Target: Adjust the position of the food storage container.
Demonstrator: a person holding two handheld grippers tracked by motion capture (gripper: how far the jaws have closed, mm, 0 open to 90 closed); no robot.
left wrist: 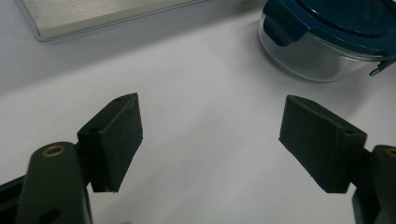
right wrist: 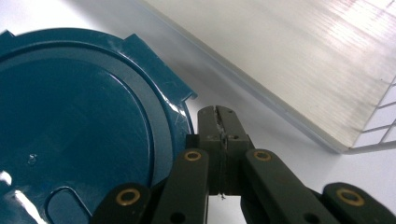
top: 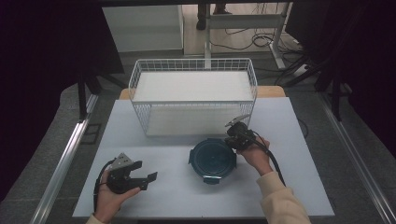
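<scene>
High view: the right gripper (top: pixel 237 133) sits at the far right rim of the round blue-lidded container (top: pixel 213 159), its jaws pressed together with nothing between them. In the right gripper view the shut tips lie just beside the lid's rim, next to a latch tab (right wrist: pixel 152 56) — the lid spreads off to the left of the jaws, the wire basket (top: pixel 193 95) runs close on their right. That narrow strip of bare desk (top: pixel 289 140) between lid edge and basket base is all the room those jaws have. My read: the closed tips are set to push or pry at a tab, so the lid edge lying immediately left of them is what the move turns on.

The left gripper (top: pixel 140 179) rests well apart, jaws spread and empty; from them the container (left wrist: pixel 327 42) lies ahead and to the right, open desk between. The container is round, no long axis to line up — the right hand is clearly nearer.
</scene>
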